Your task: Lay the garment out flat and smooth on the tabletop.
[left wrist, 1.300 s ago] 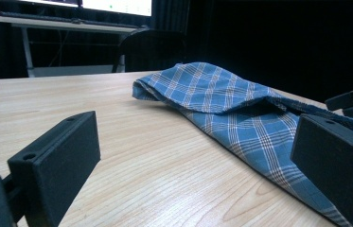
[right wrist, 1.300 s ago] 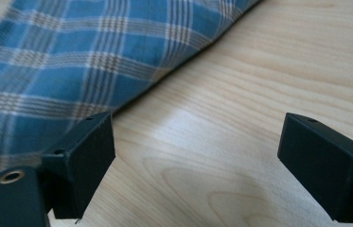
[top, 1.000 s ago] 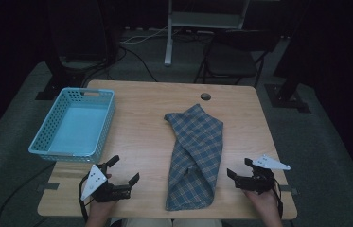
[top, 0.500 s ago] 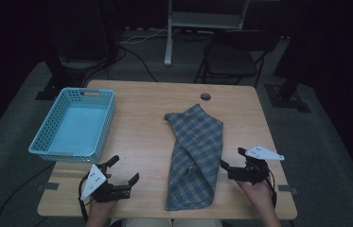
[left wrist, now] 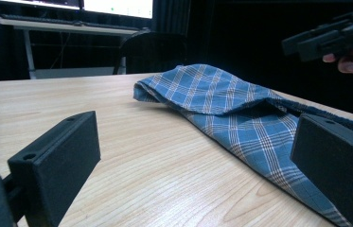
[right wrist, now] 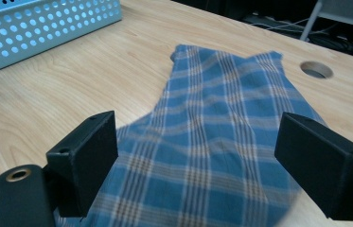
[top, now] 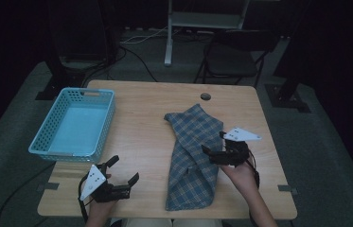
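Since the earlier frames, right gripper (top: 213, 150) has advanced over the plaid cloth (top: 194, 156); left gripper (top: 121, 173) is unchanged, left of the cloth. Cloth lies loosely folded, right of the blue basket (top: 46, 149). Handling appears barely begun. Both grippers' jaws stand wide apart, gripping nothing.

Dim room, dark surroundings; gripper views brighter, slightly blurred.

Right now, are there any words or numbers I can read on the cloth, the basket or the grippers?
None: no words, numbers or signs can be read.
The cloth bears plaid lines.
The basket has plain holes.
The left gripper and right gripper carry no label.
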`<state>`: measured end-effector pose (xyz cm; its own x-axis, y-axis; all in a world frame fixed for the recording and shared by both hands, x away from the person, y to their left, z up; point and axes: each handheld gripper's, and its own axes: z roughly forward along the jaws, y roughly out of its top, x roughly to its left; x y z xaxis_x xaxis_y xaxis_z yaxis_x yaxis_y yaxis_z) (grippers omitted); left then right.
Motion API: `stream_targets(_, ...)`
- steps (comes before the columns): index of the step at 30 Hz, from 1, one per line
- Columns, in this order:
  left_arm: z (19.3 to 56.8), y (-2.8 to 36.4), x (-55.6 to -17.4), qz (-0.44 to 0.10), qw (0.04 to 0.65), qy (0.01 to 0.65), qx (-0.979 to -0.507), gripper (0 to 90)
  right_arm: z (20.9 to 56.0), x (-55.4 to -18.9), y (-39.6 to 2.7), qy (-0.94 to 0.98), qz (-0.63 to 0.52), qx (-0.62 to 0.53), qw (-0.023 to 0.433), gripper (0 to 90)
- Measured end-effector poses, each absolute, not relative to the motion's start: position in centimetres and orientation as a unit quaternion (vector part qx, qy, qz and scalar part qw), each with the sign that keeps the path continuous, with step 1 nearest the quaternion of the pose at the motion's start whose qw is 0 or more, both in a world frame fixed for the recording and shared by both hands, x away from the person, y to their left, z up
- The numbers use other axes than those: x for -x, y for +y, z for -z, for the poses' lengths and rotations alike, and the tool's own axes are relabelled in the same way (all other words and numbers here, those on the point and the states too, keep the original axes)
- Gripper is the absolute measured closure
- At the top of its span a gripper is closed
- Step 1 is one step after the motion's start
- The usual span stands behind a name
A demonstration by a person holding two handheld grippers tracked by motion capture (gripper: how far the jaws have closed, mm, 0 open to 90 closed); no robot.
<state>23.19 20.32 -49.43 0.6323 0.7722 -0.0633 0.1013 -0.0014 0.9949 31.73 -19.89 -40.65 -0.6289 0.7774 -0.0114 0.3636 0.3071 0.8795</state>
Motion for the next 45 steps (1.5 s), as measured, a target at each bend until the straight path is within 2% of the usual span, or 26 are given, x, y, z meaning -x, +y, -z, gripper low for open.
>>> stream_targets(8,49.4,20.4,-23.2,-0.266,0.625,0.335,-0.653,3.0,40.4,-35.0,-17.3,0.785,-0.458,-0.365,0.201,13.5)
stream_targets(24,49.4,20.5,-23.3,-0.261,0.629,0.336,-0.651,3.0,39.9,-40.5,-10.9,0.816,-0.428,-0.343,0.180,13.8)
stream_targets(36,49.4,20.6,-23.3,-0.254,0.633,0.337,-0.649,3.0,41.8,-44.7,-7.3,0.843,-0.374,-0.346,0.171,13.9)
stream_targets(45,49.5,20.6,-23.4,-0.252,0.635,0.340,-0.647,3.1,44.9,-47.6,-6.3,0.857,-0.321,-0.373,0.152,17.0)
